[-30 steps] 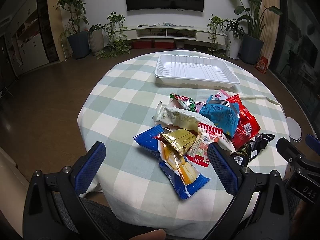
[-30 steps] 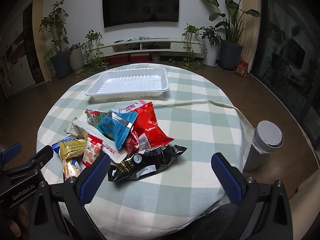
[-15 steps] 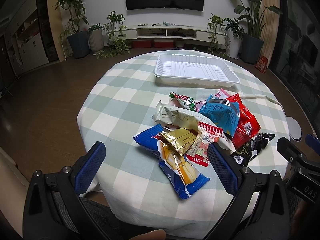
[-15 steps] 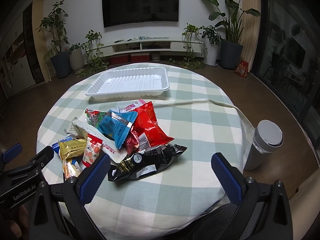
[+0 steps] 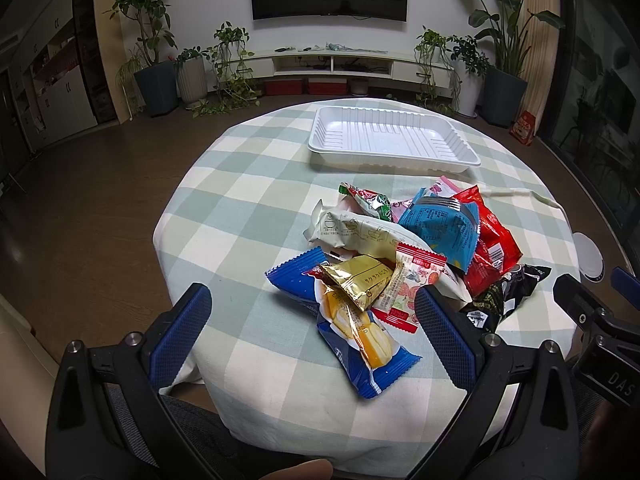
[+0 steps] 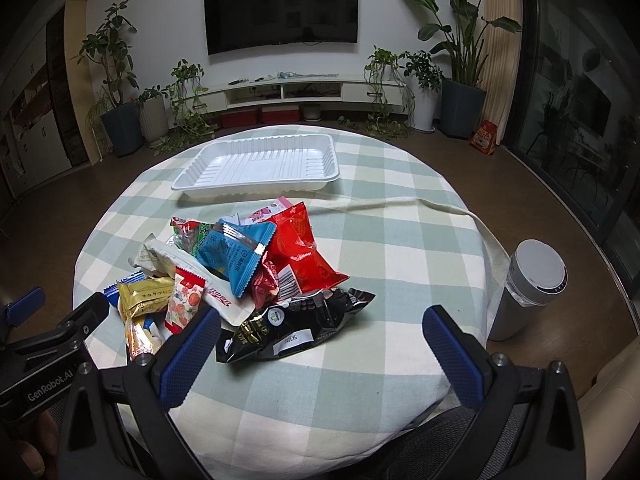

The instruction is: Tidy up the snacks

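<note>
Holding both grippers spread wide and empty above the near edge of a round table (image 5: 240,208), you face a heap of snack packets on its green-and-white checked cloth. Your left gripper (image 5: 312,328) hangs with its blue-padded fingers (image 5: 180,332) either side of a blue packet (image 5: 360,364) showing yellow pieces, the nearest of the pile; nothing is between the pads. A gold packet (image 5: 358,280) lies on top of the blue one, beside a red-edged packet (image 5: 408,284) printed with fruit. Behind these sit a long cream packet (image 5: 360,234), a light blue packet (image 5: 444,232), a red packet (image 5: 494,256) and a green-and-red packet (image 5: 366,200).

Your right gripper (image 6: 320,344) is likewise released, its left finger (image 6: 188,356) just in front of a black packet (image 6: 296,326) that lies at the pile's right side, apart from the pads. A white ribbed tray (image 6: 260,162) stands beyond the heap, on the far part of the table, with nothing in it. A grey-lidded bin (image 6: 528,288) stands on the floor to the table's right.
</note>
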`<state>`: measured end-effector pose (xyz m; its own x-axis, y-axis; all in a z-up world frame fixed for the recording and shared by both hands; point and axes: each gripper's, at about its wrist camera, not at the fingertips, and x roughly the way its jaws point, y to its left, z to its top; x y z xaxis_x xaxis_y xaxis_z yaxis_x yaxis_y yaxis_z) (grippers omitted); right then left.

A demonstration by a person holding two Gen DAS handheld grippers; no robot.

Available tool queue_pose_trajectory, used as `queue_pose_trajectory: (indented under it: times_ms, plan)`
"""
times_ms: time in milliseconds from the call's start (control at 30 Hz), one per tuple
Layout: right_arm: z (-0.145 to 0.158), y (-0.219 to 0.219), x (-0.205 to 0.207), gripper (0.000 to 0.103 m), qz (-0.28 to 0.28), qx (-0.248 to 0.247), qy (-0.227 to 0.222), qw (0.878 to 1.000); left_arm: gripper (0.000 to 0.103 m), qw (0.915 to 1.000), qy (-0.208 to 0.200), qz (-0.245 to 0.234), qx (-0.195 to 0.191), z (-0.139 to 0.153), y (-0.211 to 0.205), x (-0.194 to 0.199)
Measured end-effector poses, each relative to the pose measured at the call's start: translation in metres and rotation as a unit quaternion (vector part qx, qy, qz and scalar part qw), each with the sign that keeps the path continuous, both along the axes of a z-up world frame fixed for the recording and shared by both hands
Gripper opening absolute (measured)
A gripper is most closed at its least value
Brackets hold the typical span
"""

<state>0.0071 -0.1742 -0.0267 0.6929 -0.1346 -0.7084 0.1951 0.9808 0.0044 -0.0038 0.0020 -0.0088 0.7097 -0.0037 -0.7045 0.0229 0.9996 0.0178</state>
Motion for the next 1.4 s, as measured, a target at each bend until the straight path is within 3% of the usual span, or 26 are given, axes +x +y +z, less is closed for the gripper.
queue_pose_trajectory:
  times_ms: [767, 933, 1033, 1100, 1200, 1300, 1400]
  plan:
    - [-0.005, 0.002, -0.004, 0.103, 0.006, 0.009, 0.002, 1.0, 0.103, 0.9999, 0.005, -0.01, -0.013, -0.009, 0.005, 0.001]
    - [-0.007, -0.012, 0.003, 0.103, 0.049, 0.076, -0.002, 0.996, 0.103, 0.9946, 0.02, -0.058, -0.083, -0.022, 0.026, 0.002]
    - [-0.012, -0.024, 0.003, 0.103, 0.059, 0.146, -0.017, 0.987, 0.103, 0.9965, -0.008, -0.064, -0.054, -0.025, 0.032, -0.007]
    - [-0.016, -0.027, 0.008, 0.103, 0.066, 0.151, -0.005, 0.986, 0.103, 0.9967, 0.035, -0.058, -0.043, -0.031, 0.037, -0.001]
    - [-0.021, -0.029, 0.02, 0.103, 0.092, 0.145, 0.037, 0.984, 0.103, 0.9911, 0.052, -0.052, -0.11, -0.035, 0.056, 0.008]
    - [-0.028, -0.039, 0.029, 0.102, 0.092, 0.154, 0.064, 0.982, 0.103, 0.9924, 0.075, -0.049, -0.084, -0.043, 0.051, 0.02]
    - [-0.034, -0.049, 0.035, 0.099, 0.085, 0.148, 0.081, 0.982, 0.103, 0.9874, 0.096, -0.084, -0.094, -0.053, 0.035, 0.026]
